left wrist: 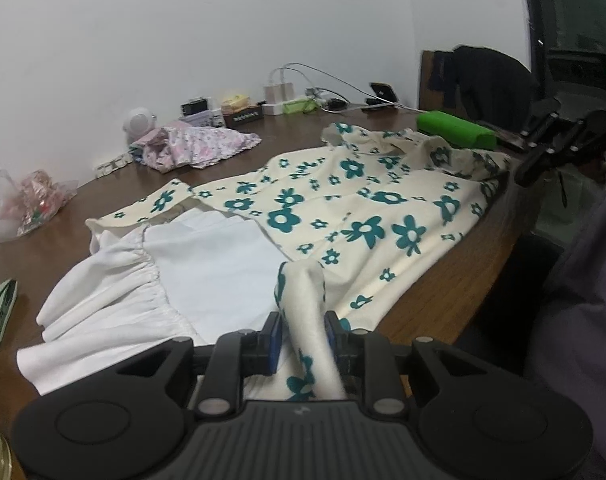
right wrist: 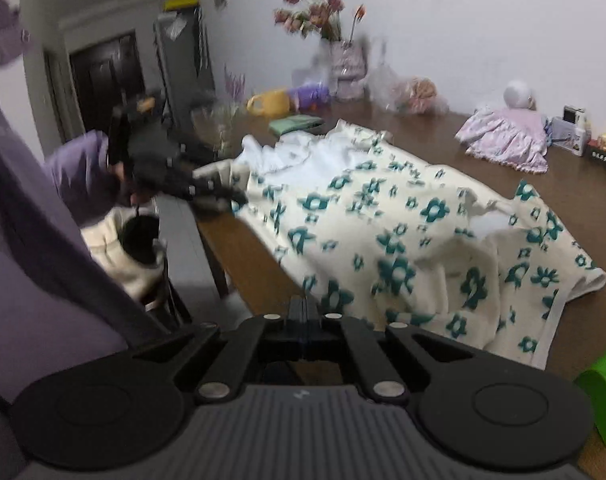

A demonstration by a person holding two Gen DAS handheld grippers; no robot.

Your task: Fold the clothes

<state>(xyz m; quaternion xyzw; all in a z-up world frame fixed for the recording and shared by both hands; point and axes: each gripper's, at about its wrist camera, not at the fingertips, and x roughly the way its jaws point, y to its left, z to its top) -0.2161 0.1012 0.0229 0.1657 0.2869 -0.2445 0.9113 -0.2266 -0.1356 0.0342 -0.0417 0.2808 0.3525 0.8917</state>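
Note:
A cream dress with teal flowers (left wrist: pixel 355 216) lies spread on the brown table (left wrist: pixel 443 304), its white lining (left wrist: pixel 207 256) turned up at the near end. My left gripper (left wrist: pixel 303 336) is shut on a bunched fold of the dress hem at the table's front edge. It also shows in the right wrist view (right wrist: pixel 219 196), holding the dress edge. My right gripper (right wrist: pixel 303 316) has its jaws together, with no cloth between them, just off the near edge of the dress (right wrist: pixel 403 240). The right gripper also shows in the left wrist view (left wrist: pixel 551 148), beyond the dress's far end.
A pink floral garment (left wrist: pixel 199 144) lies at the back by the wall. A green roll (left wrist: pixel 455 128), chargers and small boxes (left wrist: pixel 279 96) line the far side. A vase of flowers (right wrist: pixel 343 64), a yellow cup (right wrist: pixel 267 102) and a folded green cloth (right wrist: pixel 295 122) stand at the other end.

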